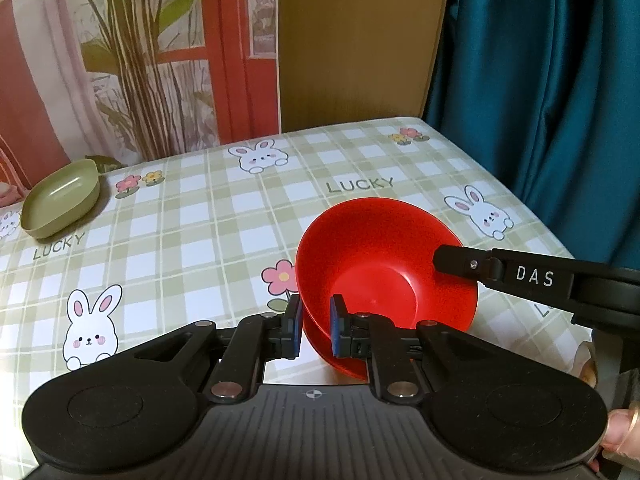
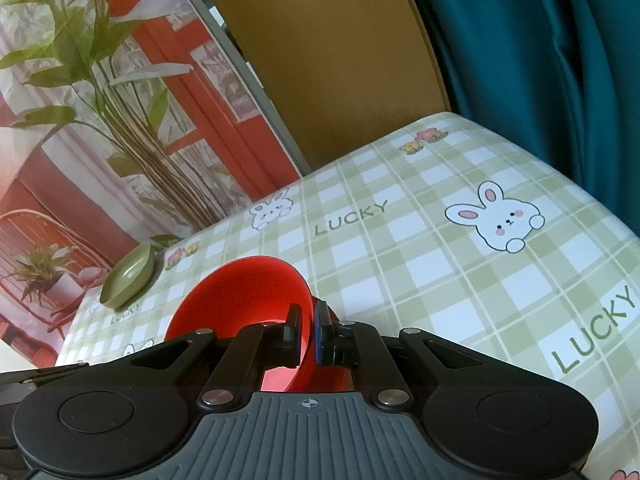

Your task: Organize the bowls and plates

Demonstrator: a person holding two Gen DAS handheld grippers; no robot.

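My left claw (image 1: pixel 316 330) is closed on the near rim of the red bowl (image 1: pixel 376 256), one pad inside the wall and one outside. My right claw (image 2: pixel 307 330) is clamped on the opposite rim of the same bowl (image 2: pixel 240 300). The bowl is round, so it has no long axis; it is tilted, mouth facing up and toward the left wrist camera, base toward the bench. It sits over the near middle of the bench (image 1: pixel 224 216), whose cover is a green-and-white check printed with rabbits, flowers and "LUCKY". A green dish (image 1: pixel 60 200) rests upright at the far left edge, well apart from the bowl. Behind the bench stand a plant-printed backdrop (image 1: pixel 132 60), a brown panel (image 1: pixel 356 40) and a teal curtain (image 1: pixel 552 72).
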